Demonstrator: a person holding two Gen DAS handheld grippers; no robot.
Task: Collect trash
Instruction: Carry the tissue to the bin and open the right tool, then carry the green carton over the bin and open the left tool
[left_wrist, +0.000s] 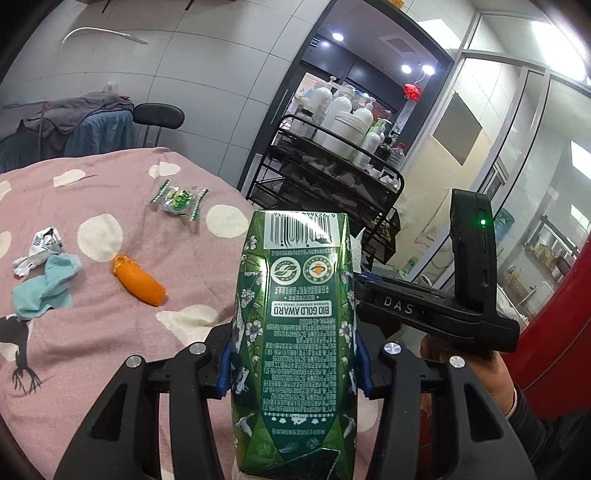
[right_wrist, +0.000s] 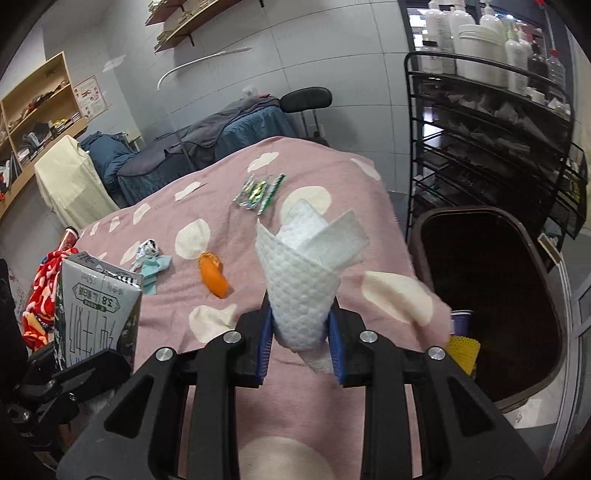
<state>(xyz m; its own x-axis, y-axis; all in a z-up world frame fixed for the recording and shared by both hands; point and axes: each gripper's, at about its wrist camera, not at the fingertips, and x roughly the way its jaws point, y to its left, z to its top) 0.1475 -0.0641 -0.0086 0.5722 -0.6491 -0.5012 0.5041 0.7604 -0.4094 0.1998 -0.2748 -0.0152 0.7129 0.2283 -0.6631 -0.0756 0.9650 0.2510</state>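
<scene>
Trash — green carton (left_wrist: 295, 332) clamped upright in left gripper (left_wrist: 293, 363) | white tissue (right_wrist: 308, 273) pinched in right gripper (right_wrist: 301, 349), above pink spread (right_wrist: 325, 173) | on spread: orange peel (left_wrist: 139, 282), candy wrapper (left_wrist: 178, 199), crumpled paper (left_wrist: 37, 251) touching blue tissue (left_wrist: 48, 284) | brown bin (right_wrist: 491, 295) just beside the bed — right side.

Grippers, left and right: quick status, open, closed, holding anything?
Left gripper: closed on the green milk carton.
Right gripper: closed on the white paper towel.
</scene>
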